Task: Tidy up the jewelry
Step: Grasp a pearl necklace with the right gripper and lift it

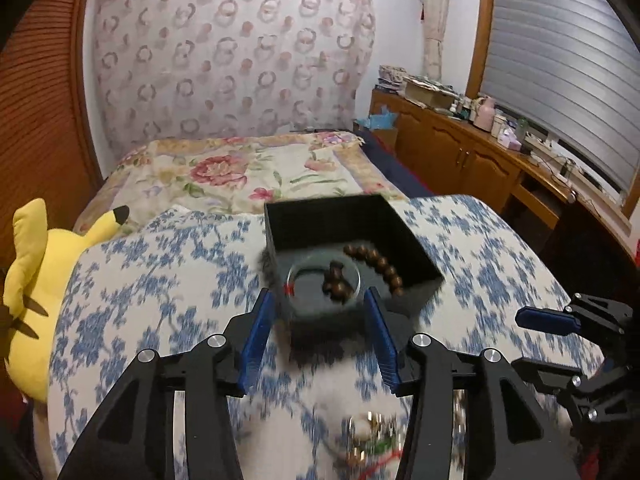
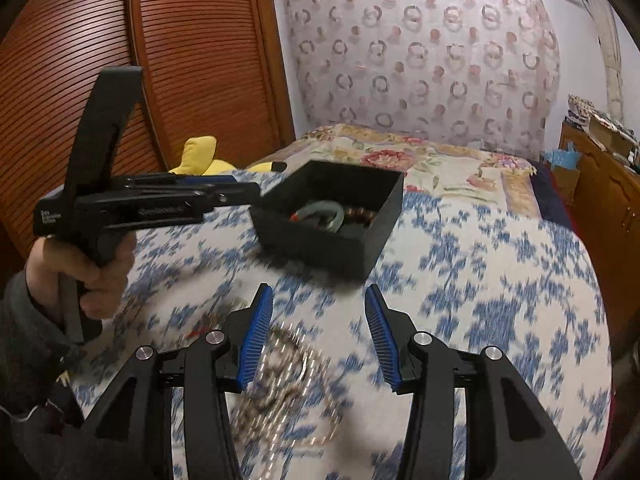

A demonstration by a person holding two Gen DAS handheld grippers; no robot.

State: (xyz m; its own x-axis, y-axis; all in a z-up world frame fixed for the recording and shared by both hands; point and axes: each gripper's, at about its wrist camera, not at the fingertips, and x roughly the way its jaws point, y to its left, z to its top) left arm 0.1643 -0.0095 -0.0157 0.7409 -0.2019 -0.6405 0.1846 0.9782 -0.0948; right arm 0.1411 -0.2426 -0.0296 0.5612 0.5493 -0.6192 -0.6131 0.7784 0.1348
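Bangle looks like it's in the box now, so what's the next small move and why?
Probably lower the right tongs onto the blurred chain necklace on the bedspread below: they're open and empty, while the jade bangle and wooden beads already lie in the black box.

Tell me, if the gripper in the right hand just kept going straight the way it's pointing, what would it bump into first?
Probably the blurred pile of chains lying on the blue-flowered bedspread, just under and ahead of the right gripper, whose jaws stand open. The black box sits farther on. Depth is hard to judge here.
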